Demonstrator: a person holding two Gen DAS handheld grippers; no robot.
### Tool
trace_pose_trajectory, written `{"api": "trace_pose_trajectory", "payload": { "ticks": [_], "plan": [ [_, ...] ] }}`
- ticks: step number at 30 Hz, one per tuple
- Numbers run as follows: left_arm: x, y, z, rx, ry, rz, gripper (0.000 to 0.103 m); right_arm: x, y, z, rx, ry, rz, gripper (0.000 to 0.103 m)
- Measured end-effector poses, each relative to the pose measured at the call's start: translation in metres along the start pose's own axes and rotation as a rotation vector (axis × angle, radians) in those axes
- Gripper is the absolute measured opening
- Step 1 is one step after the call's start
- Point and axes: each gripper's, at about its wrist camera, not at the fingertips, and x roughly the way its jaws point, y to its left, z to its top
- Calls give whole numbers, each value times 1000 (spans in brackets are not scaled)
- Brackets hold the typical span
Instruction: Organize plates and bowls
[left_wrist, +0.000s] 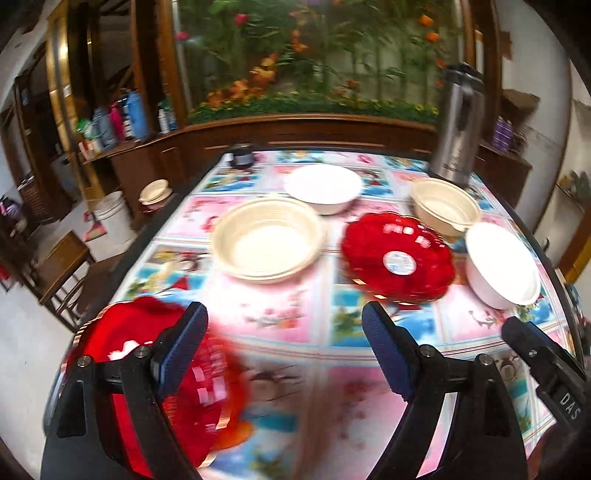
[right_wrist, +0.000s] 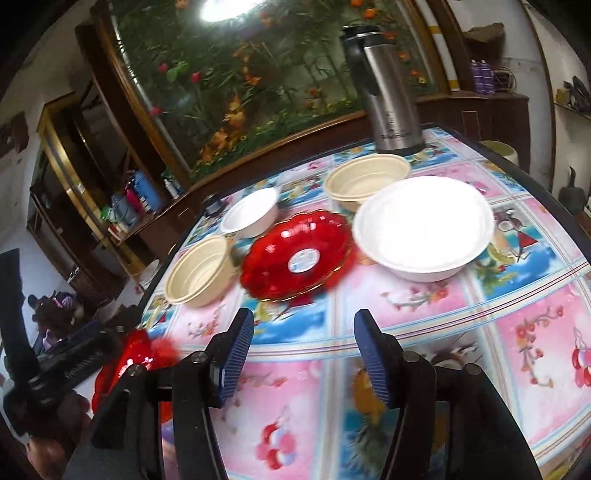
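Note:
On the flowered tablecloth lie a red scalloped plate (left_wrist: 399, 254) (right_wrist: 299, 254), two cream bowls (left_wrist: 267, 238) (left_wrist: 445, 206) (right_wrist: 201, 271) (right_wrist: 367, 177) and two white bowls (left_wrist: 323, 186) (left_wrist: 500, 264) (right_wrist: 251, 218) (right_wrist: 424, 229). A second red plate (left_wrist: 155, 369) (right_wrist: 129, 358) sits at the near left edge, under my left gripper's left finger. My left gripper (left_wrist: 284, 332) is open and empty above the table. My right gripper (right_wrist: 303, 339) is open and empty, in front of the middle red plate; it also shows in the left wrist view (left_wrist: 532, 343).
A steel thermos (left_wrist: 458, 125) (right_wrist: 388, 92) stands at the far right of the table. A small dark jar (left_wrist: 242, 155) sits at the far edge. Wooden cabinets with bottles (left_wrist: 125, 114) line the left; a white bucket (left_wrist: 110, 218) and chair (left_wrist: 62, 266) stand on the floor.

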Motion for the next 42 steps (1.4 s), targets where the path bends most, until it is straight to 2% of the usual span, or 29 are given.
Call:
{"api": "trace_pose_trajectory", "payload": {
  "ticks": [5,12,27,42],
  "plan": [
    [8,-12,8,15,-23,-1,86,17,-16,8,15,12,0,59],
    [28,-19,14,-3,-5,-4,86,41,-24,17,86,33,38,59],
    [60,-26,19,-29,50,-38,86,83,-34,27,199,84,-2,59],
    [77,-30,17,-30,95,-54,86,97,-37,28,215,89,-2,59]
  ]
}}
